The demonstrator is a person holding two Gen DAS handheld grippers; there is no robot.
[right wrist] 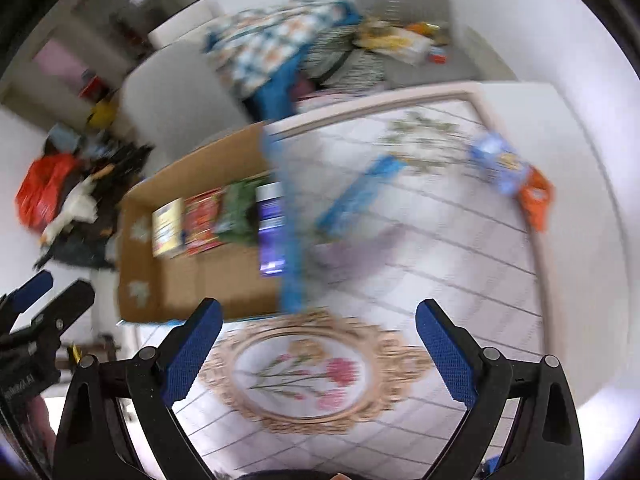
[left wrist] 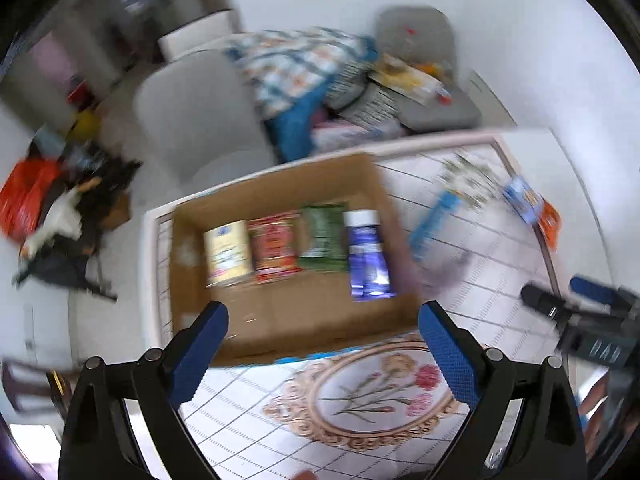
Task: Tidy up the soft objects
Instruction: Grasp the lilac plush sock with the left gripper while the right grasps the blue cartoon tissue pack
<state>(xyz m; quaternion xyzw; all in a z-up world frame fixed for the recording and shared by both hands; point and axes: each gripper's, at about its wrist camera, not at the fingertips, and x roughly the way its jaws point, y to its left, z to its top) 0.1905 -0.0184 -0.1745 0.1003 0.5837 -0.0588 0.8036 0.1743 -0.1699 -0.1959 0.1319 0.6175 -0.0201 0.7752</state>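
Observation:
A cardboard box (left wrist: 280,320) stands on the table and holds a cream pack (left wrist: 228,252), a red pack (left wrist: 274,246), a green pack (left wrist: 323,236) and a blue-and-white tube (left wrist: 366,256) side by side. The box also shows in the right wrist view (right wrist: 192,280). On the table to the right lie a light blue pack (left wrist: 436,220), a blue pouch (left wrist: 520,196) and an orange pouch (left wrist: 550,224). My left gripper (left wrist: 322,332) is open and empty above the box's near edge. My right gripper (right wrist: 318,328) is open and empty over the table.
The table has a tiled cloth with a flower medallion (left wrist: 372,392). Behind it stand a pale chair (left wrist: 196,120) and a seat piled with blankets and clutter (left wrist: 320,76). A heap of bags and an orange sack (left wrist: 28,196) lies on the floor at left.

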